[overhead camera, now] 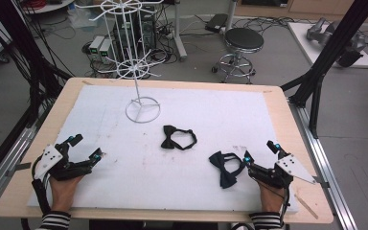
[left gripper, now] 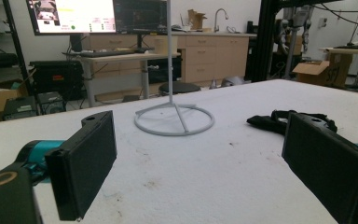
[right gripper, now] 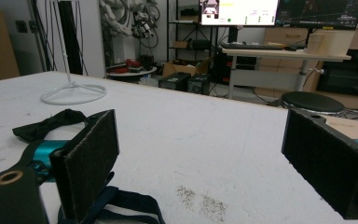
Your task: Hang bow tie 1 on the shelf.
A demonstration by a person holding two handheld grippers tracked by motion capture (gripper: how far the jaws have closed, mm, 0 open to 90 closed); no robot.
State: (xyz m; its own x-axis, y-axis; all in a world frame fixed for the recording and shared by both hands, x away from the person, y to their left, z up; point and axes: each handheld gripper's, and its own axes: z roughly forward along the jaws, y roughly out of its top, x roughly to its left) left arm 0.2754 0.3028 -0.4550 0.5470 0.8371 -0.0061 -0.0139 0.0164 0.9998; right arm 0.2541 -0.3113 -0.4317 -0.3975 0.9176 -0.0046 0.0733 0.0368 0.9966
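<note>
Navy bow tie [overhead camera: 224, 168] is lying at five o'clock on the counter [overhead camera: 182, 158], touching the right hand-held gripper [overhead camera: 261, 154], whose jaws are standing apart; closing risks snagging only its strap.

Your high view looks forward and down from above your side of the table [overhead camera: 43, 120], taking in the whole top, the rack [overhead camera: 141, 103] at 12 o'clock. Each claw camera sits low, just above the white mat, looking out between its own pads. All three share the rack's ring base [left gripper: 174, 122] [right gripper: 73, 94] and the bow tie [overhead camera: 178, 137] [left gripper: 270, 122] [right gripper: 46, 123].
</note>
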